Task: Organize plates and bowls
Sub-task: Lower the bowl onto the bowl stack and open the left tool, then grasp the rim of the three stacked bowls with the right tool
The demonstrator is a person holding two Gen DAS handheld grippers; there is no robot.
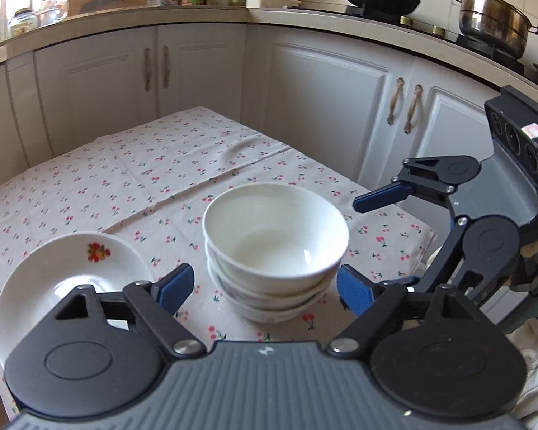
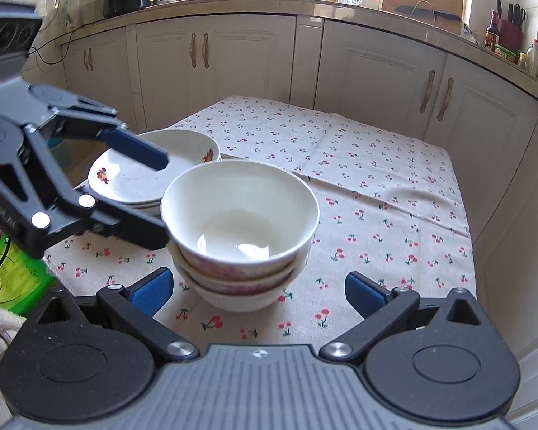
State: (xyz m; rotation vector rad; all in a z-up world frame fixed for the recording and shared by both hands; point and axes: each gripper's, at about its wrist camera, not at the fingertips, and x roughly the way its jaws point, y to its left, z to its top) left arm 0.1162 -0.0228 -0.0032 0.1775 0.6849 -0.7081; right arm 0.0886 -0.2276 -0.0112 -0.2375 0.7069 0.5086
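Plates: we see glazed white dishes with a fruit print, stacked at the left of the surface, which wears a cherry-print cloth. We judge them stiff, slick and breakable, moderately heavy as a pile. The rim is the only place to pinch, so we would lift one at a time, not the stack.

Left claw: spread wide, holding nothing. Its blue pads sit either side of the bowl stack, close to it; we cannot tell whether either pad touches. In the right wrist view one finger of this claw passes over the plates.

Bowls: three nested, upright, near the front middle of the surface, just right of the plates and apart from them. We judge them hard, glossy ceramic that would chip if knocked. The top bowl sits loose in the ones below, so a sideways push could tip it. We would grip the top bowl's wall just under the rim, one pad inside and one outside, or take the whole stack across the bottom bowl with care.

Right claw: also wide open and empty, pads flanking the lowest bowl from the near side without contact that we can make out.
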